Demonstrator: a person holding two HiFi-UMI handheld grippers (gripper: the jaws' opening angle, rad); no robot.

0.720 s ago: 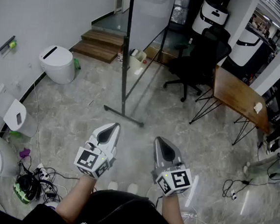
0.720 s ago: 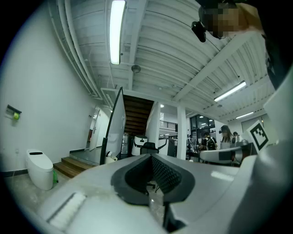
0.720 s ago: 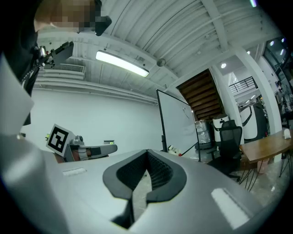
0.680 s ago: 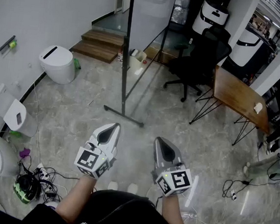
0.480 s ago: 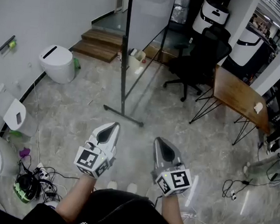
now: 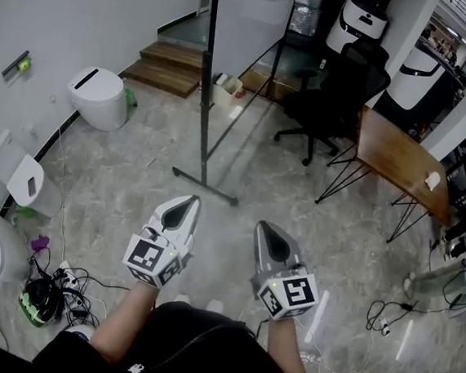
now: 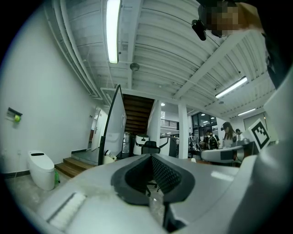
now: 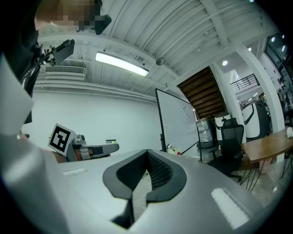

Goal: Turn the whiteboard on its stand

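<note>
The whiteboard (image 6: 250,23) stands on its dark metal stand (image 6: 206,113) across the marble floor, seen nearly edge-on, with its foot bar (image 6: 204,185) nearest me. My left gripper (image 6: 184,205) and right gripper (image 6: 264,227) are held side by side in front of my body, pointing at the stand and well short of it. Both are shut with nothing between the jaws. The board shows as a tall white panel in the left gripper view (image 7: 114,125) and in the right gripper view (image 8: 176,121), beyond the shut fingertips (image 7: 158,169) (image 8: 153,169).
A black office chair (image 6: 333,101) and a wooden table (image 6: 399,161) stand to the right of the board. A white lidded bin (image 6: 98,96) and wooden steps (image 6: 173,59) are at the left. Cables and a power strip (image 6: 68,285) lie by my left foot.
The head view has shifted slightly, so the stand sits a little higher in the picture. Both grippers stay shut and side by side.
</note>
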